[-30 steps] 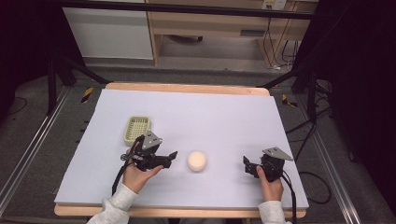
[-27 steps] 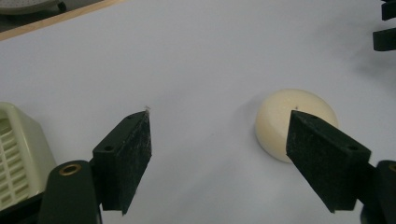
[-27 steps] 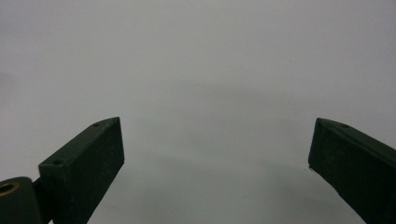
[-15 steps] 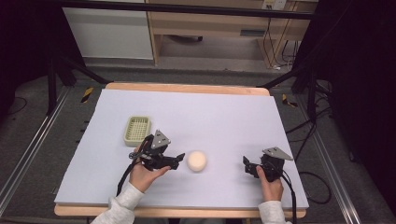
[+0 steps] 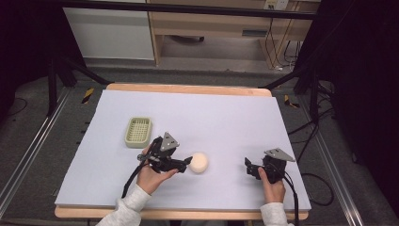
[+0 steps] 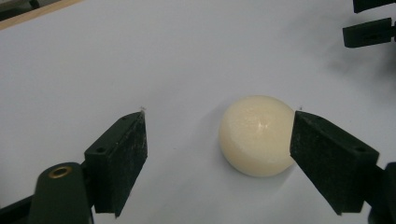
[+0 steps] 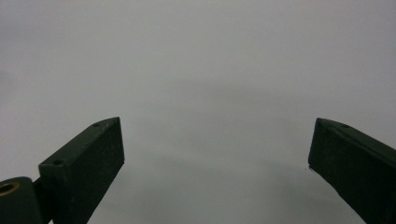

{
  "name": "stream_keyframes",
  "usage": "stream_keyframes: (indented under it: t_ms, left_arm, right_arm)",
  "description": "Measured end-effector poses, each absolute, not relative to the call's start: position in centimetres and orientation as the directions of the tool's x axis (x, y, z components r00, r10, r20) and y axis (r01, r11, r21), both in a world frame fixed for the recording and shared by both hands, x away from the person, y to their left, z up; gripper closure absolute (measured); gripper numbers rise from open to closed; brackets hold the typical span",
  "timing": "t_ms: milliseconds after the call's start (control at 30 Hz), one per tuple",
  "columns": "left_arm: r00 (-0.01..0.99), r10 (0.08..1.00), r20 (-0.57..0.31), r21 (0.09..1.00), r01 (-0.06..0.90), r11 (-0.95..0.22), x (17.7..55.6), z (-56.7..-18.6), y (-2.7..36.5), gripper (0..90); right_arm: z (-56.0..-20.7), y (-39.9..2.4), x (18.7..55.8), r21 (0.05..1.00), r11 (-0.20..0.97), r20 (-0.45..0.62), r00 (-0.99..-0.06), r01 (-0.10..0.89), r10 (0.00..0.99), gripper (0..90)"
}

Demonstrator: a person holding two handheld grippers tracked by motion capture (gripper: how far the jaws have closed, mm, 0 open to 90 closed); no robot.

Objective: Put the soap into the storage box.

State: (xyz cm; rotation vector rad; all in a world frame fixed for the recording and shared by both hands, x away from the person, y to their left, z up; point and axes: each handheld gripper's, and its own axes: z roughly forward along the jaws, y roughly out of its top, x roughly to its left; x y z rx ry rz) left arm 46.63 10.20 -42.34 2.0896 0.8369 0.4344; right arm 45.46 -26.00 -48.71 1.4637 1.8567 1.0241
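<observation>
A cream-coloured ball (image 5: 199, 162) lies on the pale sheet near the table's front middle. My left gripper (image 5: 188, 163) lies low, pointing right at the ball. Its jaws have just been opening and stand open. In the left gripper view the ball (image 6: 256, 135) sits between the tips of my left gripper (image 6: 218, 133), close beside the right-hand pad (image 6: 327, 158) and well apart from the other. My right gripper (image 5: 248, 167) rests at the front right, pointing left. In its own view, my right gripper (image 7: 217, 144) is open with only bare sheet between its jaws.
A small pale green basket (image 5: 138, 131) stands on the sheet behind and left of my left hand. The white sheet (image 5: 216, 117) covers a wooden table. The other gripper's jaws (image 6: 369, 32) show far off in the left gripper view. Cables trail off the front right.
My left hand has slid right, from beside the basket up to the ball, which now lies between its jaws. The right hand has kept still.
</observation>
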Motion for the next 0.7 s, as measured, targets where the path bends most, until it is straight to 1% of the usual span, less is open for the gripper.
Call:
stream_keyframes:
  t_ms: [700]
  left_arm:
    - [0.745,0.667,0.009,0.775,0.417,-0.475,46.7,-43.1,8.1,18.6]
  right_arm:
    - [-48.7,-26.0,45.5,0.831,0.112,0.032,-0.249,0.545,0.968,4.0]
